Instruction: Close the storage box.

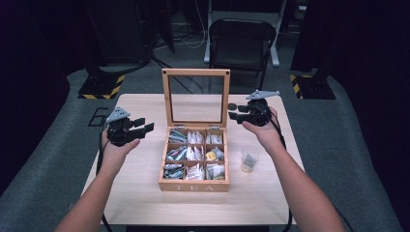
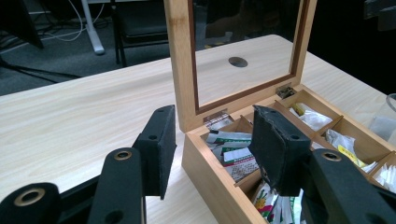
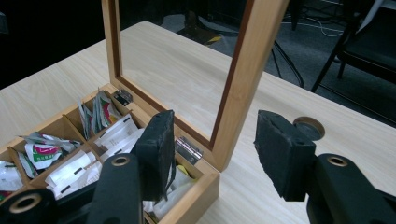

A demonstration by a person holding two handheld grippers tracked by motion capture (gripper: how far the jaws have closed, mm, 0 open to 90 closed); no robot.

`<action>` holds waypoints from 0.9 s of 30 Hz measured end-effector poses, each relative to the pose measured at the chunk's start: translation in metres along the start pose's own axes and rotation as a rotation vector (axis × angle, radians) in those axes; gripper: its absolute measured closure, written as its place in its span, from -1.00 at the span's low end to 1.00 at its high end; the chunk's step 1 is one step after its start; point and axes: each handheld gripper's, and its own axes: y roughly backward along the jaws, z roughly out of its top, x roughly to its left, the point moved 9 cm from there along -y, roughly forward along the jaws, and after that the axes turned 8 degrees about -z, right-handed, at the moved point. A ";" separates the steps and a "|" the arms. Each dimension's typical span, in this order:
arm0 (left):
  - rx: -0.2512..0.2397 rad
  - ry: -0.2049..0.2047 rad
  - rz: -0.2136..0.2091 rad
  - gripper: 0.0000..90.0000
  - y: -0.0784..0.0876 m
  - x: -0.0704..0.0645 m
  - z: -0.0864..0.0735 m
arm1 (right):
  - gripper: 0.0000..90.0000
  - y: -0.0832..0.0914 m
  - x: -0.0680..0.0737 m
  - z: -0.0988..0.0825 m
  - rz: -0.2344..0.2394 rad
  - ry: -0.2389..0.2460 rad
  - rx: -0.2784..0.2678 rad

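Your left hand-held gripper [image 1: 143,126] hangs above the desk [image 1: 130,193] just left of the wooden tea box [image 1: 194,185], its jaws spread apart with nothing between them; in the left gripper view they frame the box's near left corner and the hinge side of the lid. Your right hand-held gripper [image 1: 235,110] sits by the right edge of the raised lid [image 1: 196,72], jaws likewise apart and empty, and in the right gripper view the lid's wooden frame [image 3: 243,74] stands in the gap between the two pads without either one touching it. The box rests at the middle of the desk, lid standing upright with its clear pane facing you, the word TEA on the front wall. Its nine compartments hold tea packets [image 1: 194,153], some white, some green, one yellow. A clear plastic cup [image 1: 249,159] stands on the desk just right of the box, with something small inside it, under your right forearm.
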 end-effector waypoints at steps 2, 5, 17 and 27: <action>0.002 0.002 -0.001 0.12 0.000 0.001 0.000 | 0.05 -0.003 0.001 0.003 0.006 0.011 0.000; 0.003 -0.002 -0.007 0.14 -0.001 0.001 0.002 | 0.05 -0.008 0.003 0.007 0.012 0.019 0.002; 0.013 -0.005 -0.019 0.15 -0.004 0.001 0.006 | 0.06 -0.030 -0.001 0.011 0.026 0.021 0.032; 0.016 0.005 -0.024 0.15 -0.008 0.003 0.006 | 0.06 -0.048 -0.011 0.011 0.011 0.020 0.060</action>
